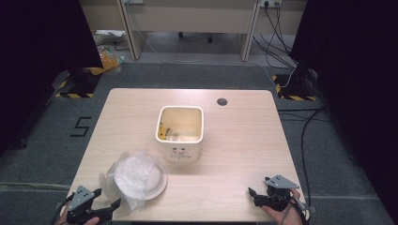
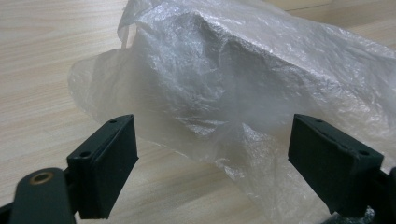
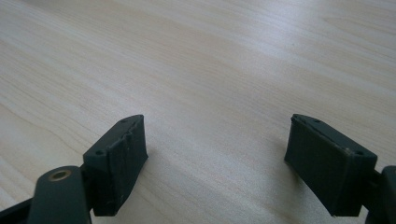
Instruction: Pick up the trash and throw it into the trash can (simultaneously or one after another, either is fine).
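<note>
1. At the near left corner of the surface (image 1: 234, 154), the left hand-held gripper (image 1: 107, 205) has its jaws apart, with nothing pressed between them.
2. Just beyond it lies a crumpled clear plastic bag (image 1: 133, 176), draped over a white plate (image 1: 157, 183); its edge reaches between the jaws.
3. Near the right corner, the right hand-held gripper (image 1: 256, 196) rests with jaws wide apart over bare wood.
4. A cream square bin (image 1: 180, 133) stands mid-surface, just beyond the bag.

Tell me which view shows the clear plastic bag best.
The left gripper view: the clear plastic bag sits close ahead of the open left tongs, wrinkles plain. The high view shows it small, draped over a white plate.
</note>
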A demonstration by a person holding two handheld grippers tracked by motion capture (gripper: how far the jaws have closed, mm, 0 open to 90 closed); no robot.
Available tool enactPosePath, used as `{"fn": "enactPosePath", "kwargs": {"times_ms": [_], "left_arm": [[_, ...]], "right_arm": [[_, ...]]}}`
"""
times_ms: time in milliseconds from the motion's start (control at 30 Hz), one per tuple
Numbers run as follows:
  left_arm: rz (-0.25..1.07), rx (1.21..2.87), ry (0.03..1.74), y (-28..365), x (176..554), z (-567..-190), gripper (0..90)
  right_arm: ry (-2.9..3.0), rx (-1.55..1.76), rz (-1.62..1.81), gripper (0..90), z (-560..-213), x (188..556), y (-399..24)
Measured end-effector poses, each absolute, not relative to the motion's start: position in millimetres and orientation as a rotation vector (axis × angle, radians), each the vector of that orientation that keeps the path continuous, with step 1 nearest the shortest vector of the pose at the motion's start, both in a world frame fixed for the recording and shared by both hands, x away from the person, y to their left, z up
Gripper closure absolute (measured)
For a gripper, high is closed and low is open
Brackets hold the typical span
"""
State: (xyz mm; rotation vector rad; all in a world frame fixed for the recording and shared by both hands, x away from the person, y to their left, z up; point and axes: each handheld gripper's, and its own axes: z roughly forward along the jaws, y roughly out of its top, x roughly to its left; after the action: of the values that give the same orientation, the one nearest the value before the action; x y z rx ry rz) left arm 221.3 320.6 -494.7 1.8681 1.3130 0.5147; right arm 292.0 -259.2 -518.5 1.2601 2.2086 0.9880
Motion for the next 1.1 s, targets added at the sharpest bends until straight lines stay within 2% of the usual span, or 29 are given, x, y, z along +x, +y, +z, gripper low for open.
{"fn": "enactPosePath", "kwargs": {"times_ms": [1100], "left_arm": [[0.542,1.844,1.309,322.7,232.1,-485.2,15.2]], "right_arm": [[2.221,1.253,0.987,18.6,-518.4,292.5,-259.1]]}}
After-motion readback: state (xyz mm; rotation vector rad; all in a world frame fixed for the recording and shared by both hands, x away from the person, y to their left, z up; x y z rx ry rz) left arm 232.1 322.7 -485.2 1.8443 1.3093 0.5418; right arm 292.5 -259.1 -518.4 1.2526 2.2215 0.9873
